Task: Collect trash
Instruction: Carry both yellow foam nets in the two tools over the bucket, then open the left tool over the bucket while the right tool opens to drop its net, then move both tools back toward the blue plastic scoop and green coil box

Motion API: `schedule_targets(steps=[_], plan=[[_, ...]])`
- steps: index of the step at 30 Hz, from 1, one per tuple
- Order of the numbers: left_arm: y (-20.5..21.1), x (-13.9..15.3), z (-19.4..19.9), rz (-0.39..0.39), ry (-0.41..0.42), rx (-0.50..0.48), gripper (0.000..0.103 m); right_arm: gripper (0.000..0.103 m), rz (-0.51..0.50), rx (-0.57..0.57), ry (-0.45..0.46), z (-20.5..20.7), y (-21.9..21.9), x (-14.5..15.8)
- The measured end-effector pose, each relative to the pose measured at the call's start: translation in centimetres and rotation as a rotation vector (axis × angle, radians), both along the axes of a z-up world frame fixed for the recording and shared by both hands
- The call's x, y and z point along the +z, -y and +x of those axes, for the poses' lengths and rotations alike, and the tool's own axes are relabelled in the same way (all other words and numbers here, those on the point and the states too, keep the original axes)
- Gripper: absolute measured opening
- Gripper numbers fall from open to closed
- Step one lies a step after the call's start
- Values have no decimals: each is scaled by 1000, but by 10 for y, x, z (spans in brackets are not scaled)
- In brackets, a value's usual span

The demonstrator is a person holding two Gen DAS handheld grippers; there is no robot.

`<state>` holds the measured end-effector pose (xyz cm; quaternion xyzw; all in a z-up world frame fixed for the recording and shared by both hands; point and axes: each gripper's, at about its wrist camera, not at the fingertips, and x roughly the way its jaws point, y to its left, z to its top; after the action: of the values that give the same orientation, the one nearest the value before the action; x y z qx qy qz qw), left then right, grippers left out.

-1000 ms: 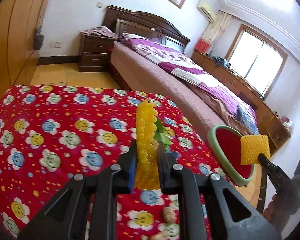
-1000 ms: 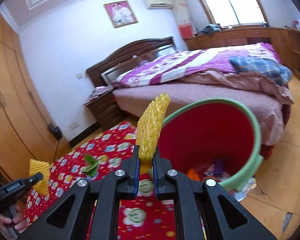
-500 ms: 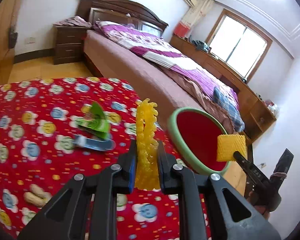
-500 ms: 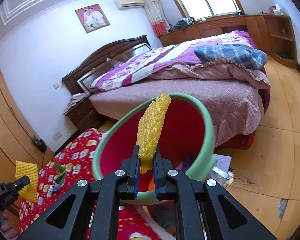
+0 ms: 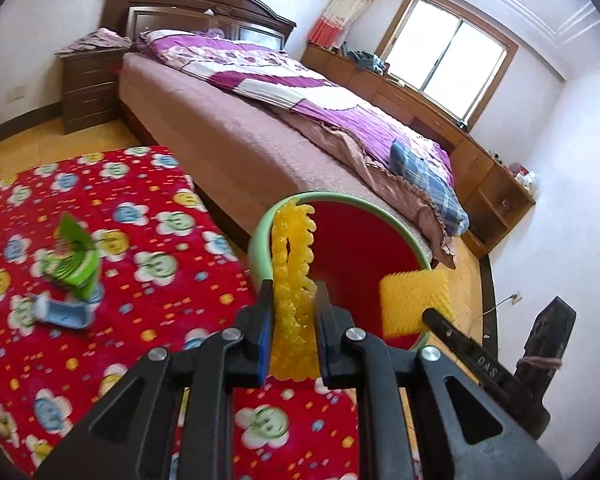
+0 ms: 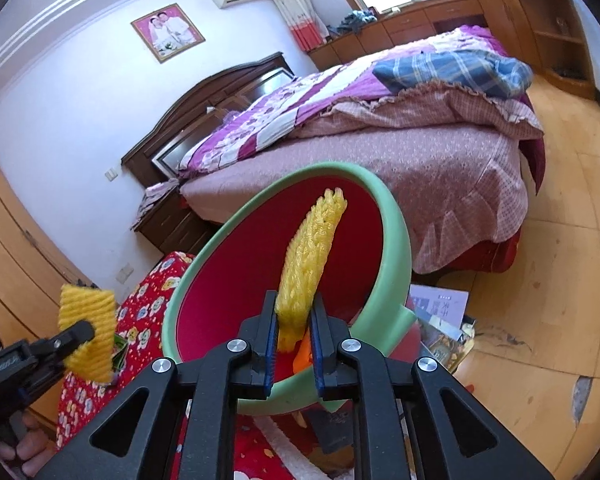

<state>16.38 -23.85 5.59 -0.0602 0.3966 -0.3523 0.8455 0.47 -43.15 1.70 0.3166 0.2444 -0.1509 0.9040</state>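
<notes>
Because the yellow foam net [image 6: 314,256] in the right gripper [image 6: 294,344] stands on end over the red bin [image 6: 236,280], pointing into its mouth, dropping it needs only a release; those jaws have just been opening, the net between them; the left gripper [image 5: 294,332], clamped on its own net [image 5: 292,264], sits at the bin's near rim, over the surface [image 5: 148,320].

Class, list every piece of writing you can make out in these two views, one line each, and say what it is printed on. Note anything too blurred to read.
"DAS" – embossed on the black finger of the right gripper, seen in the left wrist view.
Embossed lettering on the left gripper, seen in the right wrist view – too blurred to read.
Green packet on the red cloth – print too blurred.
Papers on the floor behind the bin – characters too small.
</notes>
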Motion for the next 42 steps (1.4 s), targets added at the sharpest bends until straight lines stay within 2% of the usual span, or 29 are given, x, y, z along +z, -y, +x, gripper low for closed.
schedule_targets(steps=[4, 10, 14, 18, 22, 24, 26, 32, 35, 40, 42], plan=[[22, -5, 3, 8, -1, -27, 17, 24, 15, 11, -14, 1, 1, -2], [44, -13, 2, 41, 18, -64, 19, 25, 25, 22, -20, 0, 1, -5], [49, -16, 3, 32, 1, -92, 32, 25, 37, 33, -26, 1, 0, -7], [51, -16, 2, 43, 5, -79, 45, 26, 37, 39, -28, 1, -1, -7], [46, -15, 3, 52, 11, -53, 47, 27, 30, 37, -31, 0, -3, -5], [42, -14, 3, 57, 11, -44, 47, 36, 31, 39, -25, -1, -3, -4], [36, -13, 3, 62, 16, -34, 48, 40, 24, 39, -26, -1, -6, -2], [11, -10, 5, 84, 20, 21, 53, 43, 4, 52, -28, -1, -13, 4], [-3, -9, 3, 99, 32, 51, 59, 55, 1, 58, -28, 0, -18, 6], [-23, -6, 1, 123, 71, 99, 65, 59, -14, 72, -42, 3, -28, 9], [-34, -6, 1, 127, 81, 119, 72, 61, -19, 77, -46, 4, -33, 11]])
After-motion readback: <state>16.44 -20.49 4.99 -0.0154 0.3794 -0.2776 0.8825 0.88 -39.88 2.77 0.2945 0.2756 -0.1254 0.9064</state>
